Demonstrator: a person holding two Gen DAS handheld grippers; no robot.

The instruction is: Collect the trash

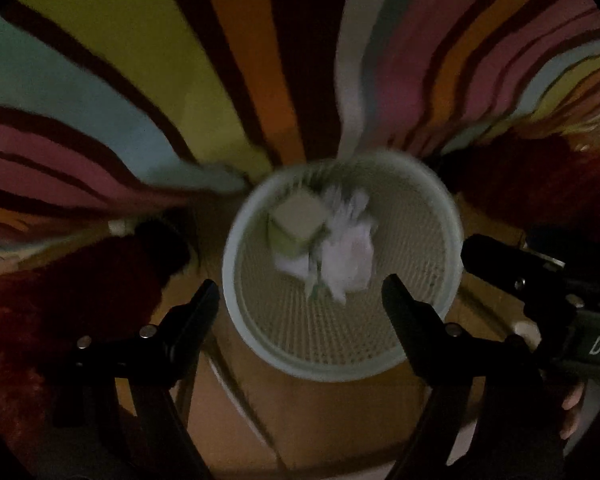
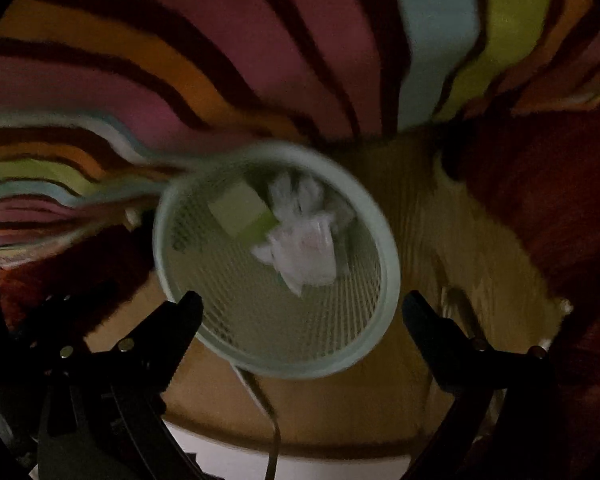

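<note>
Below both grippers, a pale mesh wastebasket (image 1: 340,344) stands on a wooden floor beside a striped rug (image 1: 112,64). Inside lie crumpled white paper (image 1: 348,256) and a small green box (image 1: 298,220). Left gripper (image 1: 300,292) and right gripper (image 2: 302,306) hover over it, jaws wide open and empty.

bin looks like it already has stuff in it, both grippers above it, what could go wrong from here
1. The left gripper and right gripper both hang open over the mesh bin, close together; they might collide.
2. The bin looks light, so a knock on its rim could tip out the small box and crumpled white plastic.
3. Dim, blurred views could hide trash left on the striped rug.
</note>
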